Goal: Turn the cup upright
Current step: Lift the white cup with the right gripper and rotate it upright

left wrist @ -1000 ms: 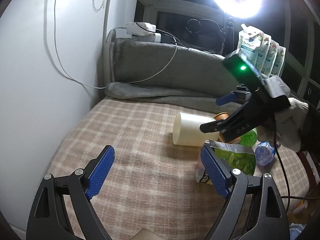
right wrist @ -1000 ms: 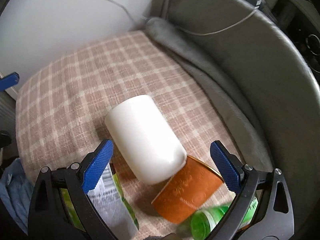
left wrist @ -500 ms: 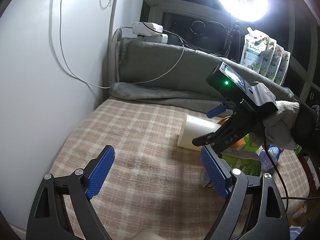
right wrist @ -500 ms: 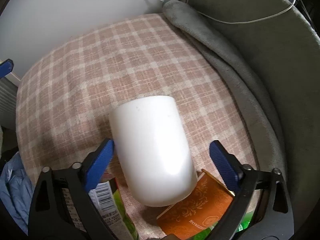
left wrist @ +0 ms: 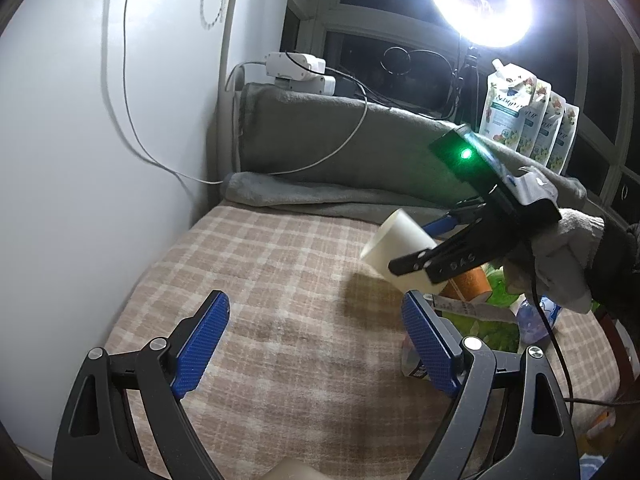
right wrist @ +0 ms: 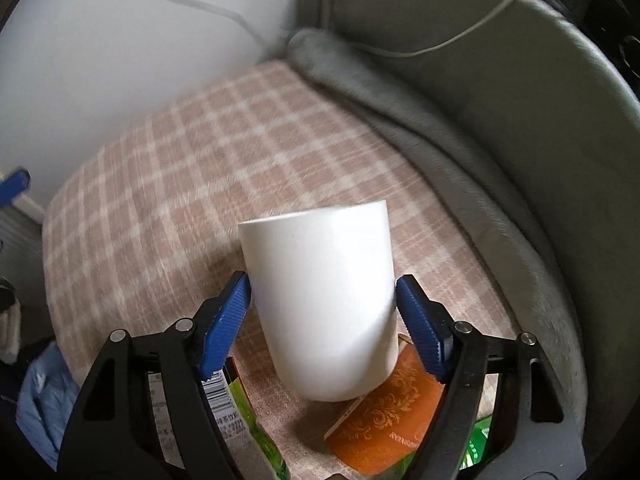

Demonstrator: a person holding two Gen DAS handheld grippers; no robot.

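Cup [left wrist: 400,250], white, seen from left wrist view: clamped in right gripper [left wrist: 428,248], off the plaid blanket [left wrist: 280,280], tilted w/ one end pointing up-left toward the wall. Gloved hand [left wrist: 560,256] holds that gripper. Left gripper [left wrist: 316,344] low in foreground, blue pads [left wrist: 202,342] spread wide apart, nothing btwn them. Ring light [left wrist: 480,4] glaring top right; 4 pouches [left wrist: 528,116] by window.

Right wrist view: cup [right wrist: 324,300] sits btwn the 2 blue pads [right wrist: 226,320], both pressing its sides; right gripper [right wrist: 324,312] closed on it. Rounded end toward camera, flat end away. Orange box [right wrist: 384,412] lies on blanket [right wrist: 180,180] just below cup. Green packet [right wrist: 240,420] w/ barcode at lower left. Grey cushion [right wrist: 500,100] curves along right.
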